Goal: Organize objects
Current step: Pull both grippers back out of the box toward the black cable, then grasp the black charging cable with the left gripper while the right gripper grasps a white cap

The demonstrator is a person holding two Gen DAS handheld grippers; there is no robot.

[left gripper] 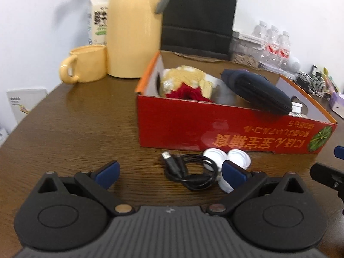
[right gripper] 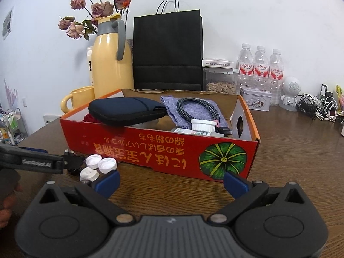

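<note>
Right gripper (right gripper: pixel 171 181) spread wide, hanging just in front of the red box (right gripper: pixel 150 152). White caps (right gripper: pixel 100 164) sit left of it, maybe three.

Red box, yellow jug, white caps

Box (right gripper: pixel 137 150) with orange lettering, green pumpkin at 4 o'clock; navy pouch (right gripper: pixel 126 110); lilac cloth (right gripper: pixel 193 105); black cable (left gripper: pixel 189 169).
</note>
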